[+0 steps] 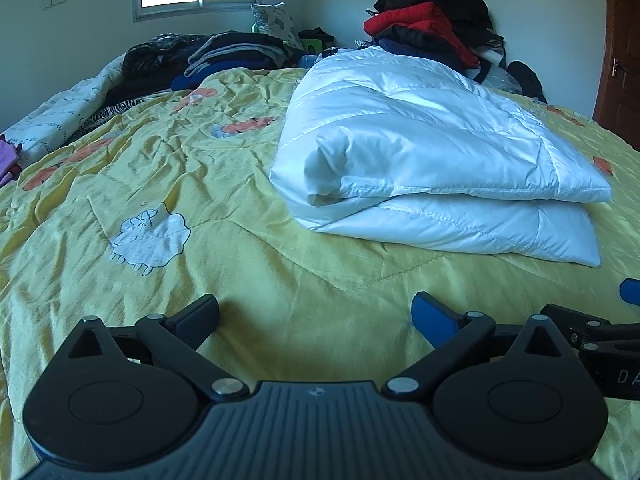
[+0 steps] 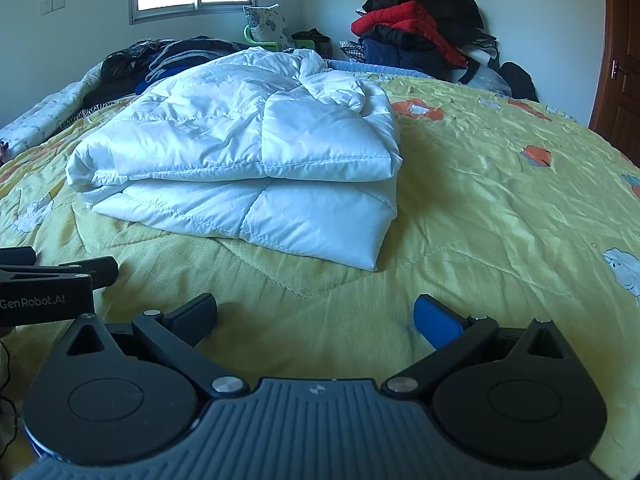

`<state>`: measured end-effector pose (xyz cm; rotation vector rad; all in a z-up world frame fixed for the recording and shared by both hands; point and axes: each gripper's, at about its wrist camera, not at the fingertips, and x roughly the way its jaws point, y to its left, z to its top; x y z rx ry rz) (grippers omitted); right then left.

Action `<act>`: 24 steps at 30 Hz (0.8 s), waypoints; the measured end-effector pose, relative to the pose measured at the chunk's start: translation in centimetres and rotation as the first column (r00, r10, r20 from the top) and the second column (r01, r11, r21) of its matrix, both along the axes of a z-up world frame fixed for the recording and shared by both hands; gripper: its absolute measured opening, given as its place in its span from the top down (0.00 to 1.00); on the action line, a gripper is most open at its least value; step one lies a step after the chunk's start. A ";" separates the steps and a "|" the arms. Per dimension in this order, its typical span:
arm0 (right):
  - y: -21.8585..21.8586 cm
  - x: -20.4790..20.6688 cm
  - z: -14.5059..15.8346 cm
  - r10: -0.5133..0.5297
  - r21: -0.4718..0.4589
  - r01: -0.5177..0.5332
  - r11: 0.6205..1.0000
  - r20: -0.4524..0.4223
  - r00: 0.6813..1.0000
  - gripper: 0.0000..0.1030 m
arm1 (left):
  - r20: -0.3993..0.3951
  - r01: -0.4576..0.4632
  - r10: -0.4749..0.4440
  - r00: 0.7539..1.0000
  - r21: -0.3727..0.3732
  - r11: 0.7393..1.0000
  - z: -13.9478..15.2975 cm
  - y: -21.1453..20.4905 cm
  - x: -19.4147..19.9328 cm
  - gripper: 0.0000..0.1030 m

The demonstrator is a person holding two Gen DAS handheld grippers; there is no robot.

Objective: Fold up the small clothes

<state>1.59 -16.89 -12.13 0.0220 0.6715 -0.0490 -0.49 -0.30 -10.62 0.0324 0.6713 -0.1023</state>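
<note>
A white quilted jacket [image 1: 432, 152] lies folded into a thick rectangle on the yellow bedspread [image 1: 200, 184]; it shows centre-left in the right wrist view [image 2: 248, 160]. My left gripper [image 1: 316, 316] hovers over bare bedspread short of the jacket, jaws wide open with nothing between them. My right gripper [image 2: 316, 316] is also open and empty, just in front of the jacket's near edge. The left gripper's body pokes in at the right wrist view's left edge.
A pile of red, black and navy clothes [image 1: 432, 28] stands against the far wall. Dark folded garments [image 1: 224, 56] lie at the bed's far left by a patterned pillow [image 1: 276, 24]. A wooden door [image 1: 620, 48] is at the right.
</note>
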 end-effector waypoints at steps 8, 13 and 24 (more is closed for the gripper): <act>0.0 0.0 0.0 0.000 0.000 0.000 1.000 0.000 1.000 0.01 | -0.003 0.005 -0.005 1.000 -0.001 1.000 0.1 0.1 0.2 0.00; 0.0 0.0 0.0 0.000 0.000 0.000 1.000 0.000 1.000 0.01 | -0.003 0.004 -0.004 1.000 -0.001 1.000 0.0 0.1 0.2 0.00; 0.0 0.0 -0.1 -0.001 -0.001 0.001 1.000 0.001 1.000 0.01 | -0.003 0.004 -0.004 1.000 -0.001 1.000 0.0 0.1 0.2 0.00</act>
